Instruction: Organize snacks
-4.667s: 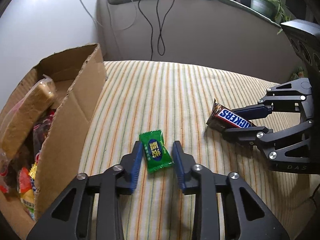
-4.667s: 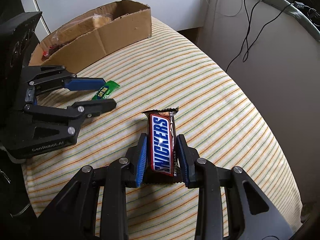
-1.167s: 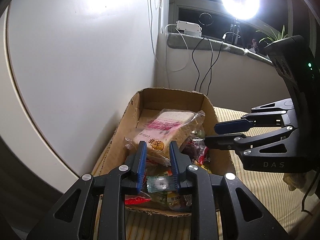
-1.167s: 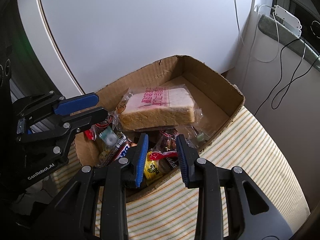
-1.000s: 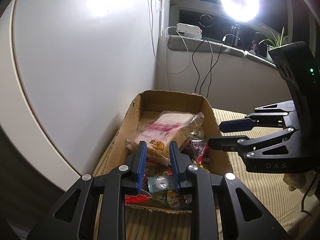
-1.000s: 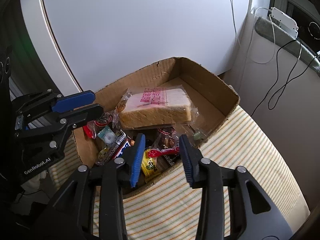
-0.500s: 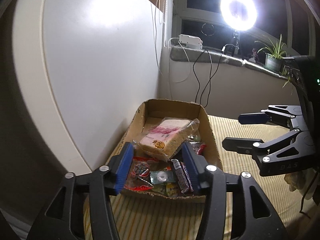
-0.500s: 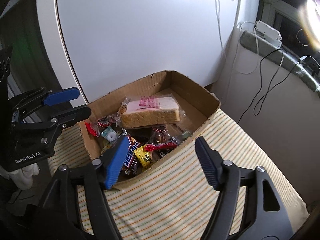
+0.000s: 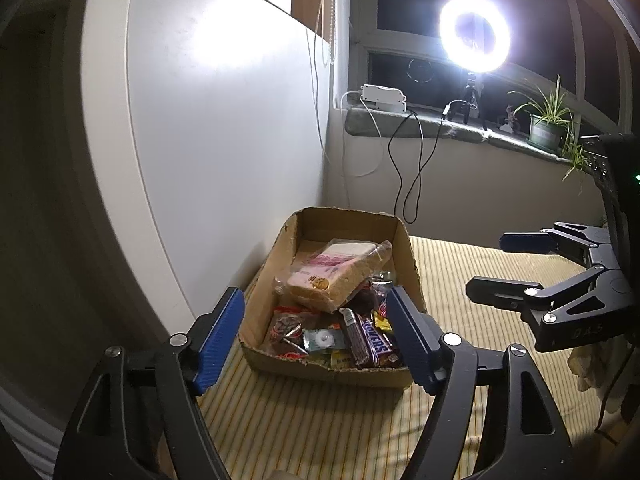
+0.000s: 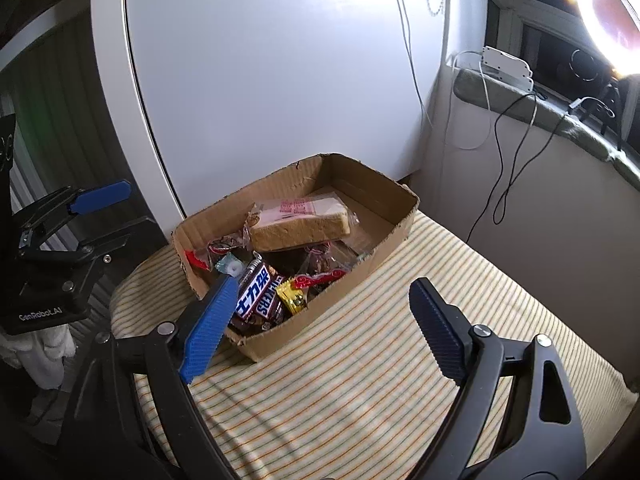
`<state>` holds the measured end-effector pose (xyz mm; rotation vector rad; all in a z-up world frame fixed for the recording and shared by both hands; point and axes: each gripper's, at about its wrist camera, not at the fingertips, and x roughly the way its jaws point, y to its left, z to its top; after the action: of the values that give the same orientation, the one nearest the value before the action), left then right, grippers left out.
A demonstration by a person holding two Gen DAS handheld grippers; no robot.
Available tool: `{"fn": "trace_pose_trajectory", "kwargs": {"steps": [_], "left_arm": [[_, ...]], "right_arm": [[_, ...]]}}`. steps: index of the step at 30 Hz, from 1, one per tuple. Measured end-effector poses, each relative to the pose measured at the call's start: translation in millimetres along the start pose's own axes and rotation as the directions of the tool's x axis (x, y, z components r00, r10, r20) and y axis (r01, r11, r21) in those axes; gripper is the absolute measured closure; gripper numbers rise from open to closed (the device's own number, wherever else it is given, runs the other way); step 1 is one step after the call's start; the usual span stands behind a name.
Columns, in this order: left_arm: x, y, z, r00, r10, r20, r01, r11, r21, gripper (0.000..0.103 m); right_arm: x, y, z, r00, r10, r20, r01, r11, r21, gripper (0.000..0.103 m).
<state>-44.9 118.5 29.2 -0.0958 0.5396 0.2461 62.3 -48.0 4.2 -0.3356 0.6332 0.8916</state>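
A cardboard box (image 9: 405, 248) sits on the striped cloth, holding a bagged bread slice (image 9: 332, 276) on top of several small snacks. A Snickers bar (image 9: 370, 342) and a teal candy wrapper (image 9: 322, 338) lie at its near end. My left gripper (image 9: 314, 300) hangs back from the box, its jaws opening wide with nothing held between them. To the right, my right gripper (image 9: 490, 262) is also opening and empty. In the right wrist view, my right gripper (image 10: 322, 284) frames the box (image 10: 360, 276), bread (image 10: 298, 226) and Snickers (image 10: 258, 294); my left gripper (image 10: 128, 210) is at the left.
The box stands against a white panel (image 9: 224, 152) at the cloth's far left corner. Striped cloth (image 9: 320, 420) spreads in front and to the right. Behind are a sill with a power strip (image 9: 382, 98), hanging cables, a ring light (image 9: 474, 34) and a potted plant (image 9: 546, 128).
Both grippers have pulled back and up from the box and their jaws have spread wide. The Snickers bar and candy, held earlier, lie in the box.
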Motion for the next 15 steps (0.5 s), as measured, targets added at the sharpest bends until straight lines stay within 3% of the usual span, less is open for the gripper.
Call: {"fn": "trace_pose_trajectory", "kwargs": {"steps": [15], "left_arm": [[-8.8, -6.2, -3.3, 1.000, 0.026, 0.002, -0.026, 1.000, -0.002, 0.029]], "right_arm": [[-13.3, -2.7, -11.1, 1.000, -0.006, 0.019, 0.006, 1.000, 0.020, 0.013]]}}
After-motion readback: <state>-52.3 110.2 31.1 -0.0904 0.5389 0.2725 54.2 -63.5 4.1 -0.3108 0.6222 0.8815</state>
